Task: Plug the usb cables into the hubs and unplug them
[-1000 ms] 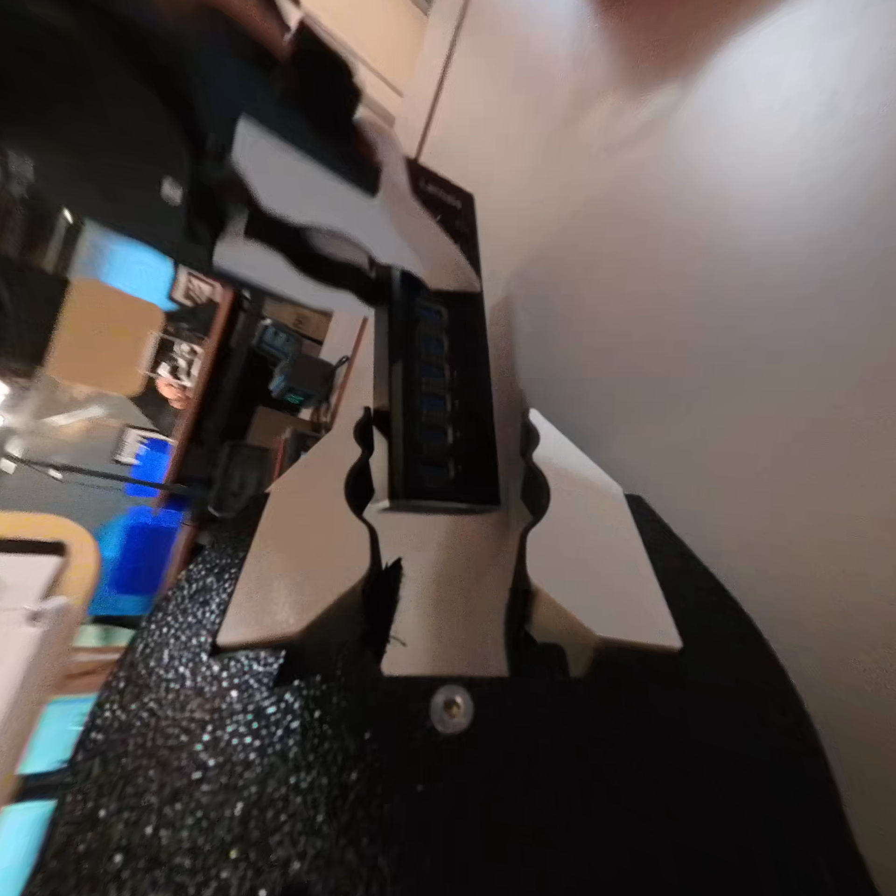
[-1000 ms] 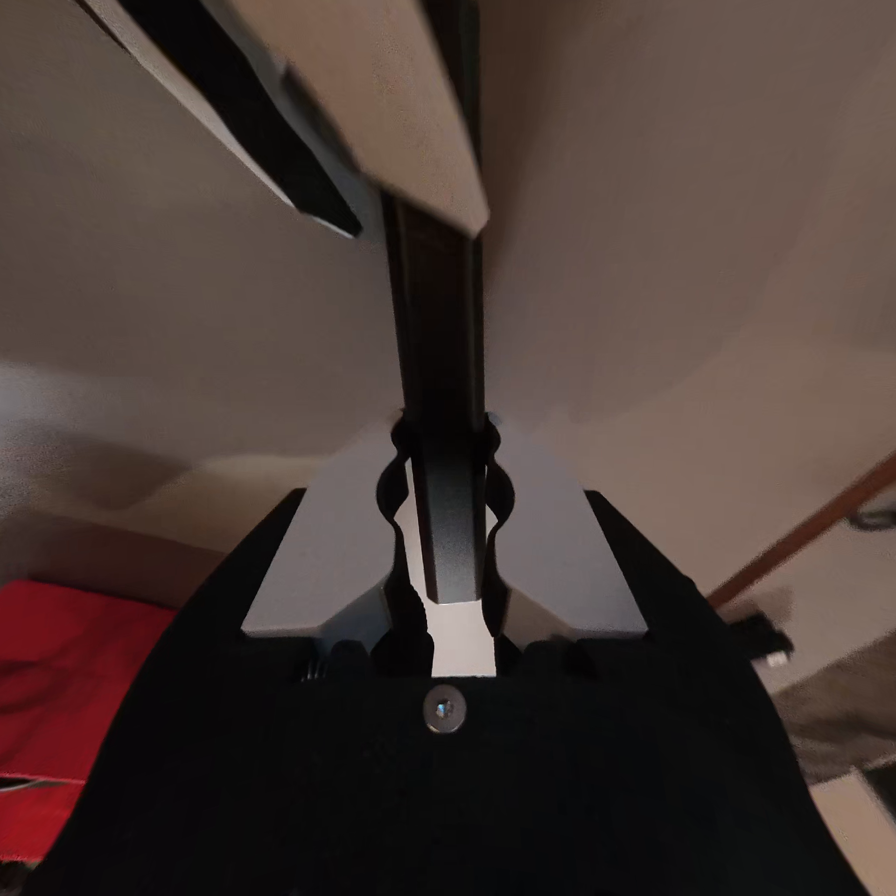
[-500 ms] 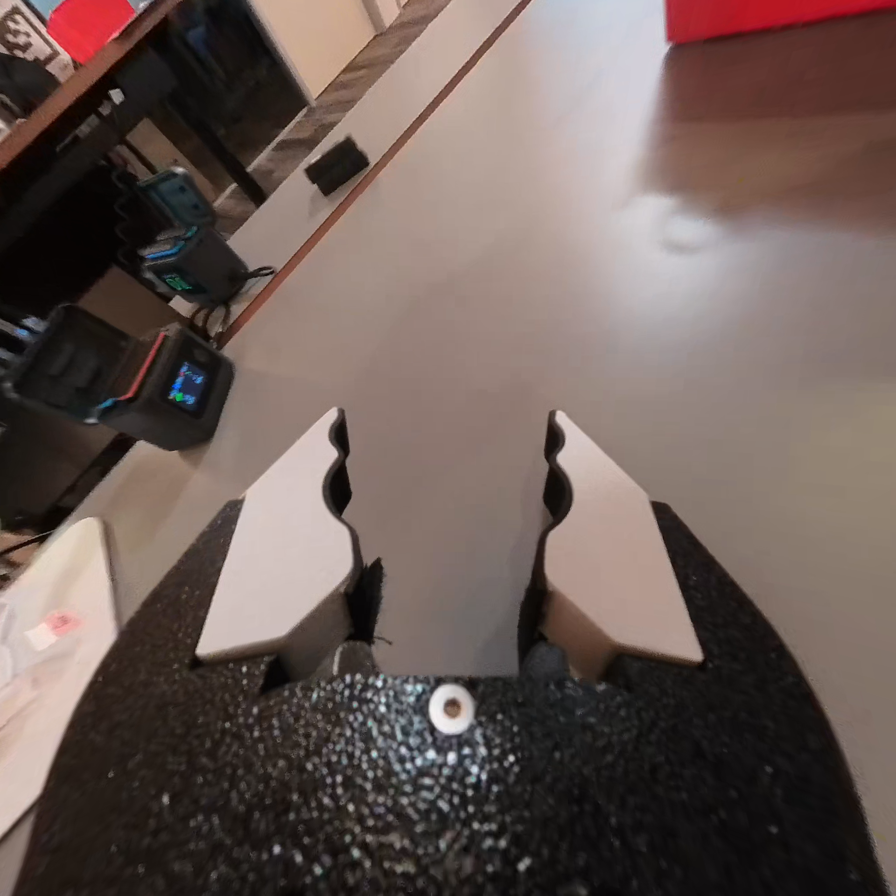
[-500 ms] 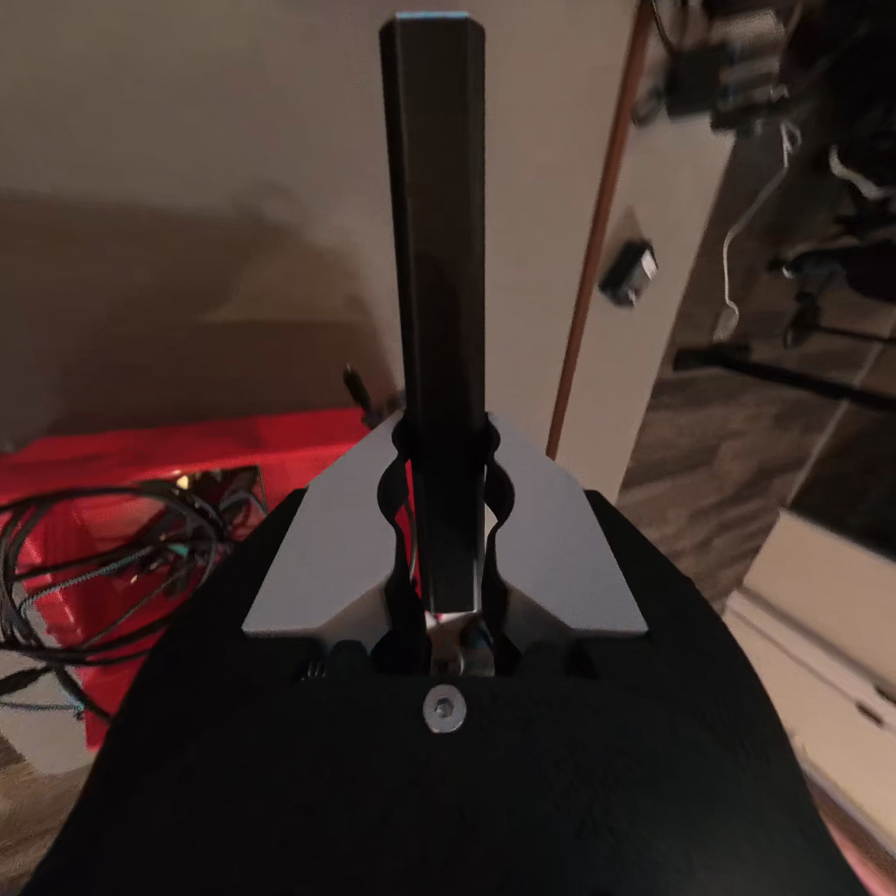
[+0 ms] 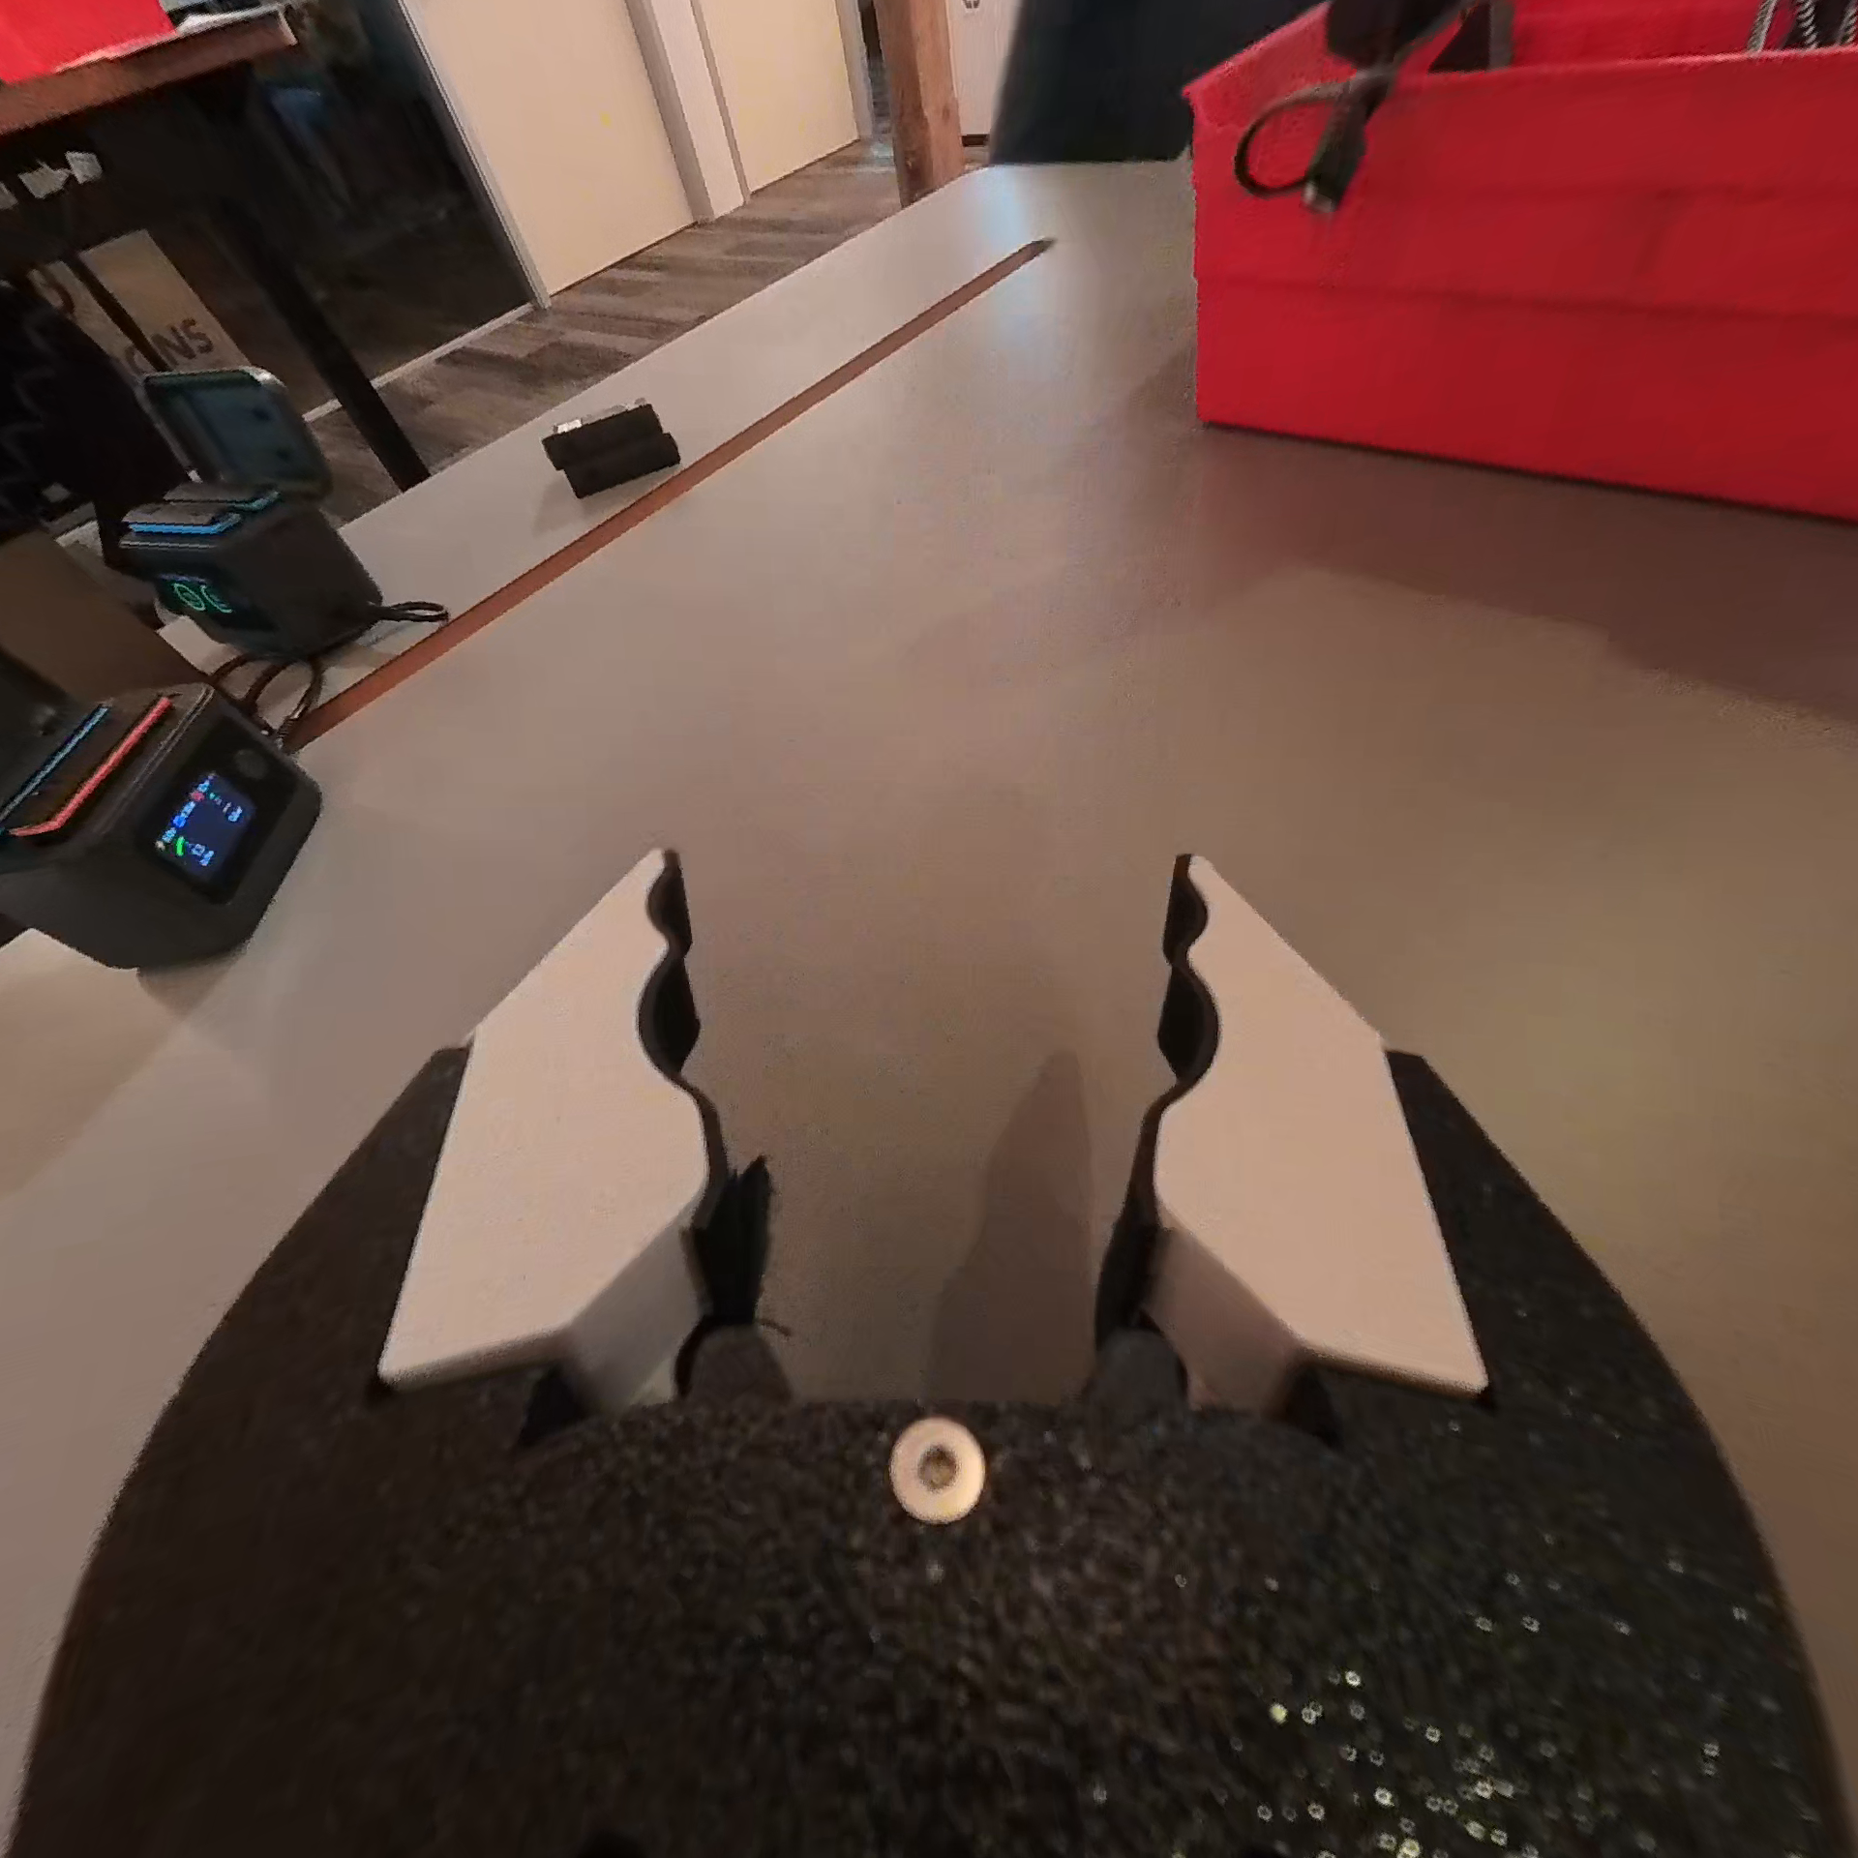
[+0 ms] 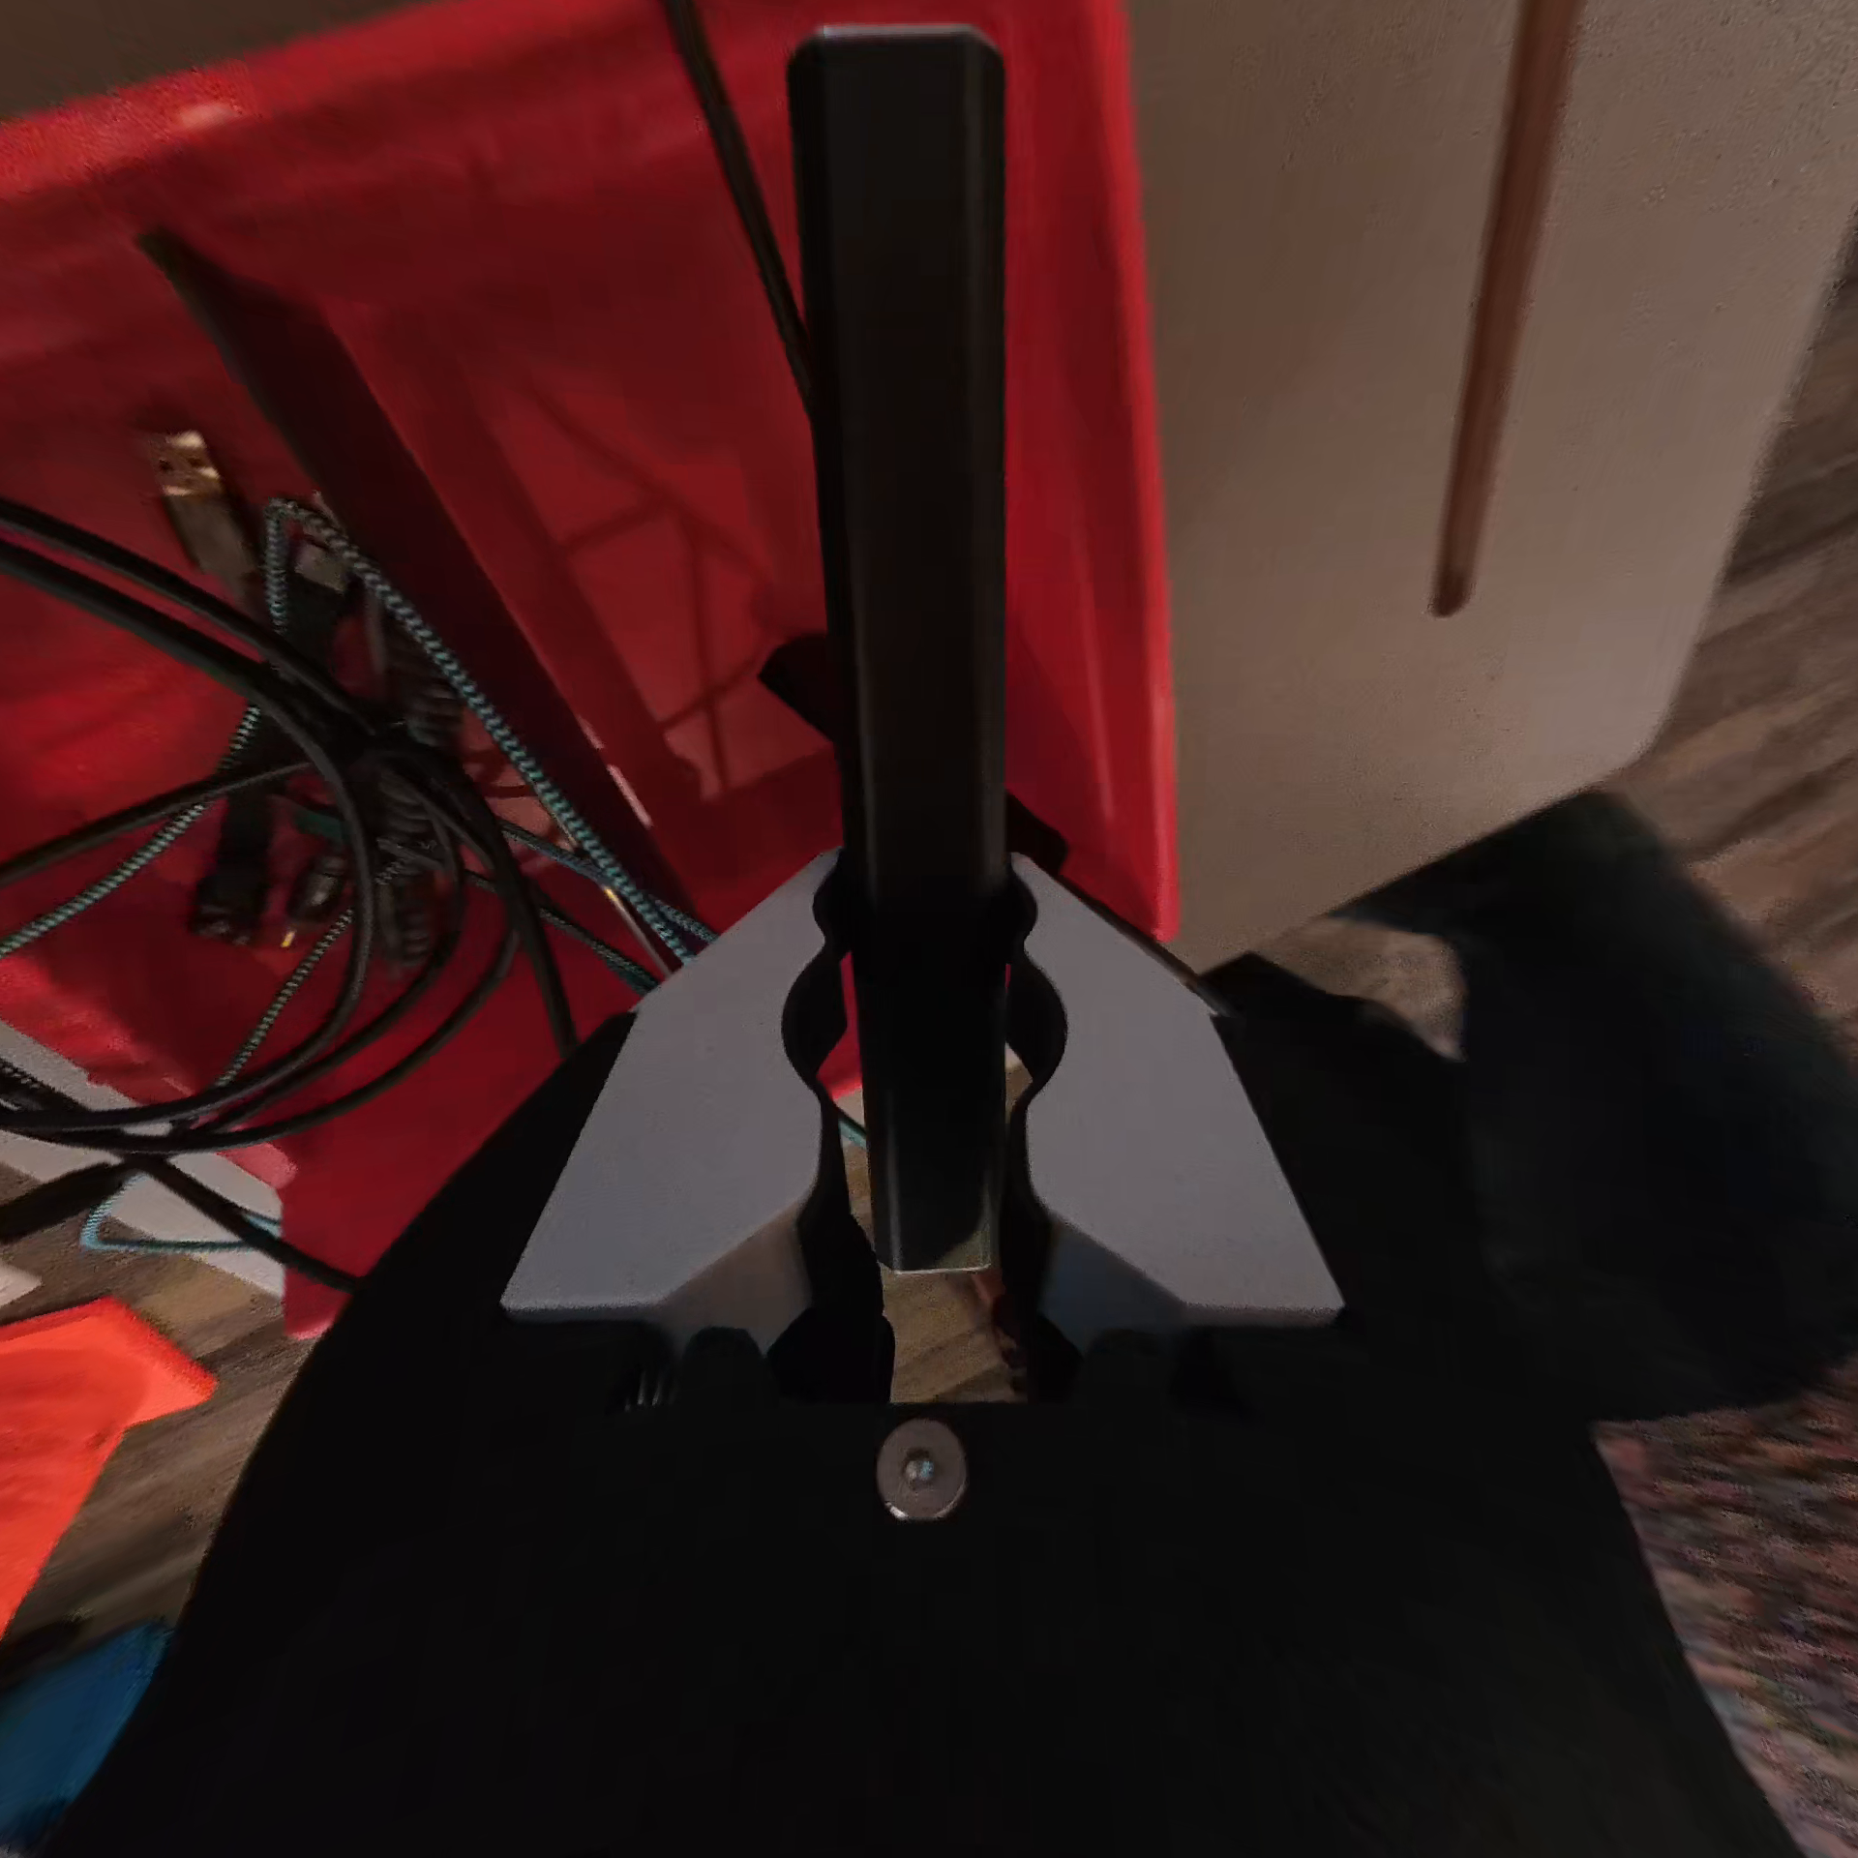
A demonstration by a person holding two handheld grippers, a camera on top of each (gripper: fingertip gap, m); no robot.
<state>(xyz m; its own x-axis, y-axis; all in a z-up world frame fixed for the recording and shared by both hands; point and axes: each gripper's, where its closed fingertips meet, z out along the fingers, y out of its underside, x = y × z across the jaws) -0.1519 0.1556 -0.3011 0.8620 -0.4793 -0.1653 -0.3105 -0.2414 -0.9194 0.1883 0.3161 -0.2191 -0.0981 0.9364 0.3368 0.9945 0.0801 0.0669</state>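
My right gripper (image 6: pixel 923 885) is shut on a long black USB hub (image 6: pixel 900 483) that sticks out past the fingertips, held above a red bin (image 6: pixel 503 332). Several black and teal braided USB cables (image 6: pixel 372 724) lie tangled in that bin. My left gripper (image 5: pixel 923 865) is open and empty, low over the grey table (image 5: pixel 1005 654). In the left wrist view the red bin (image 5: pixel 1528 302) stands at the far right with a black cable end (image 5: pixel 1317 151) hanging over its rim.
Two black devices with lit displays (image 5: pixel 161 845) (image 5: pixel 241 573) stand at the table's left edge. A small black block (image 5: pixel 608 457) lies on the neighbouring table beyond a brown seam (image 5: pixel 704 473). Wood floor shows at the right (image 6: pixel 1729 764). The left gripper's tips are roughly 40 centimeters from the right gripper's.
My left gripper has let go of the hub, opened and swung down toward the table. My right gripper has carried the hub from the bare table to above the red bin.
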